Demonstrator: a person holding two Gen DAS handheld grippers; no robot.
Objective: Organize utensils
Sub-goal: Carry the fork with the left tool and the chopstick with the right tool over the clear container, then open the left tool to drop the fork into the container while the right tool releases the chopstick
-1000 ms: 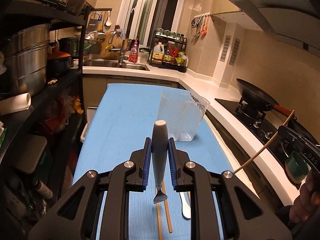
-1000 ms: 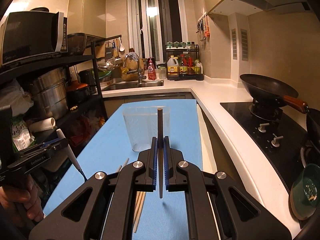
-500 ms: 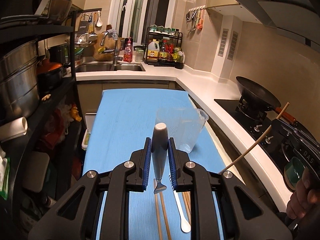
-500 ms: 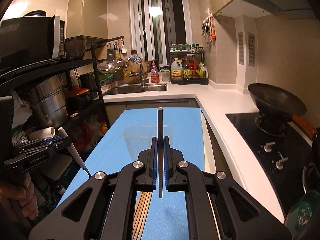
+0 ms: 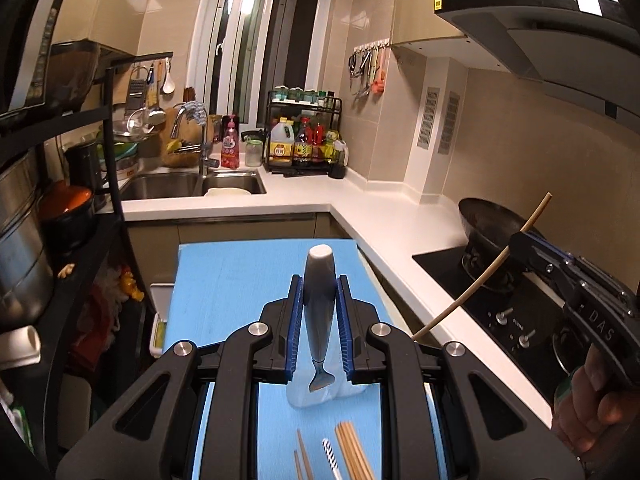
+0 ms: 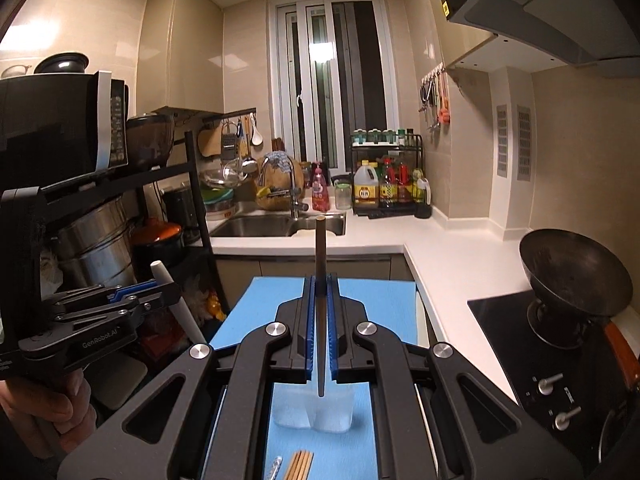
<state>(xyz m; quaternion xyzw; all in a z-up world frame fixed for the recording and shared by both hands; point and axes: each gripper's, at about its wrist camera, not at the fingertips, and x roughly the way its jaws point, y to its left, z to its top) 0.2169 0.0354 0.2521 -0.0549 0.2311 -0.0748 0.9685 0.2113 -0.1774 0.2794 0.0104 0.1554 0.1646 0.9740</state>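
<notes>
My left gripper [image 5: 319, 322] is shut on a grey-handled fork [image 5: 319, 300], held upright with its tines down above the clear plastic cup [image 5: 326, 396] on the blue mat [image 5: 240, 276]. My right gripper [image 6: 320, 328] is shut on a wooden chopstick [image 6: 320, 280], its tip over the same cup [image 6: 314, 410]. The chopstick also shows in the left wrist view [image 5: 484, 270]. Loose chopsticks [image 5: 354, 456] and a striped utensil [image 5: 331, 454] lie on the mat in front of the cup.
A black shelf rack with pots [image 6: 96, 240] stands left of the mat. A white counter [image 5: 384, 224] runs right, with a wok [image 6: 572, 280] on the stove. Sink [image 5: 192, 184] and bottle rack [image 5: 304, 140] stand at the back.
Both grippers have risen and pulled back over the cup. The cup now sits low, under the fingers, and the fork and chopstick hang above it.
</notes>
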